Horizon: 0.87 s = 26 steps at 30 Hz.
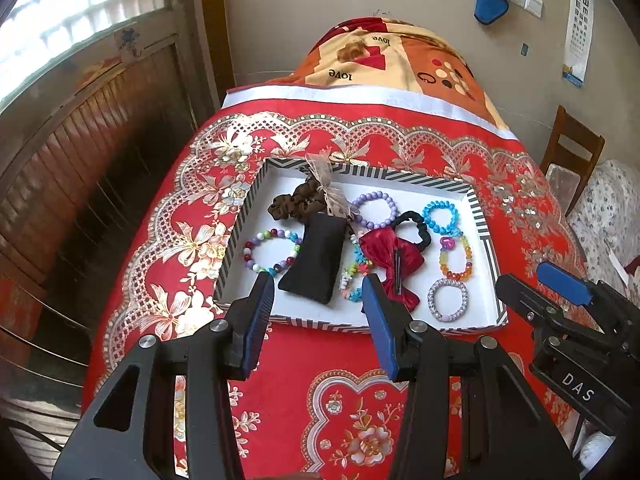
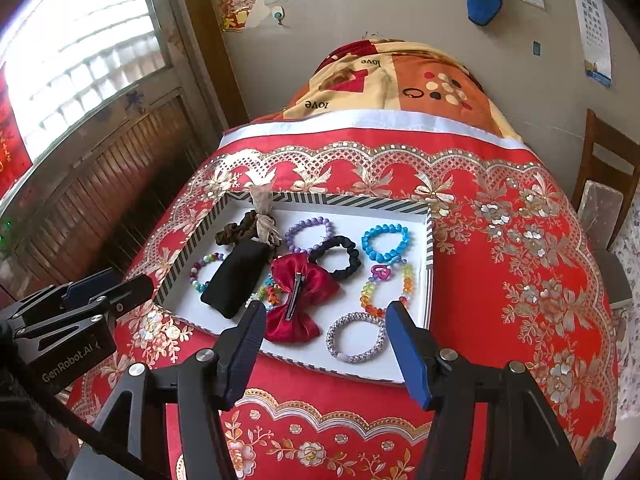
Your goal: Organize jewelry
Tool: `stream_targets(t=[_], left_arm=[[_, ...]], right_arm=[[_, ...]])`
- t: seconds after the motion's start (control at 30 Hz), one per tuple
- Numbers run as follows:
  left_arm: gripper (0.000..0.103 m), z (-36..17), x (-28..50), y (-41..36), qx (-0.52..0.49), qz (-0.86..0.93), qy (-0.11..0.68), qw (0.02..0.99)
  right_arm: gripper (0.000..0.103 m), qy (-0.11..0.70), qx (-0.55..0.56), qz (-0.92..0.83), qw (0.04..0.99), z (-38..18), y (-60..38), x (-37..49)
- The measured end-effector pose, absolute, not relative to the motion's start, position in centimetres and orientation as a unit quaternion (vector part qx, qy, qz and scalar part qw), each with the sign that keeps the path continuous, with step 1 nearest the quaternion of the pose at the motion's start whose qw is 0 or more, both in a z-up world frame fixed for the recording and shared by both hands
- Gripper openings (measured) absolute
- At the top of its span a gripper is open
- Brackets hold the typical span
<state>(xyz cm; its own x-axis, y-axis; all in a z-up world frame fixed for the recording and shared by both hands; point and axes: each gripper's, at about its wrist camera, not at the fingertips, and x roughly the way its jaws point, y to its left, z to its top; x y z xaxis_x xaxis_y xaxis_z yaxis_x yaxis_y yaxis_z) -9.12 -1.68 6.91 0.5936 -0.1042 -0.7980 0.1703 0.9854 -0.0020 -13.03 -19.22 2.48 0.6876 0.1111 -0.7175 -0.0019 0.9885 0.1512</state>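
A shallow white tray with a striped rim [image 1: 240,216] [image 2: 430,240] lies on the red tablecloth. In it lie a black pouch [image 1: 314,258] [image 2: 238,276], a red bow clip [image 1: 394,266] [image 2: 300,300], a black scrunchie [image 1: 416,226] [image 2: 336,256], a brown scrunchie [image 1: 294,200], and purple [image 1: 376,210], blue [image 1: 440,216] [image 2: 386,242], multicoloured [image 1: 272,250] and silver [image 1: 448,300] [image 2: 356,336] bracelets. My left gripper [image 1: 318,290] is open and empty, above the tray's near edge before the pouch. My right gripper [image 2: 326,314] is open and empty, above the near edge by the bow and silver bracelet.
The red floral tablecloth [image 1: 360,420] covers the table. A patterned blanket [image 1: 400,56] is heaped at the far end against the wall. A wooden chair [image 1: 572,152] stands at the right. A wooden panel and window [image 1: 80,120] are at the left.
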Motion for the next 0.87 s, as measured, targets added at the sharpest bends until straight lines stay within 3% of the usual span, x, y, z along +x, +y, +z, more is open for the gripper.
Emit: stream_targets(t=[0.87], left_arm=[[0.045, 5.8, -8.2, -1.7, 0.025, -0.077, 0.458, 0.885]], right_arm=[[0.061, 0.407, 0.069, 0.034, 0.91, 1.4, -19.8, -12.2]])
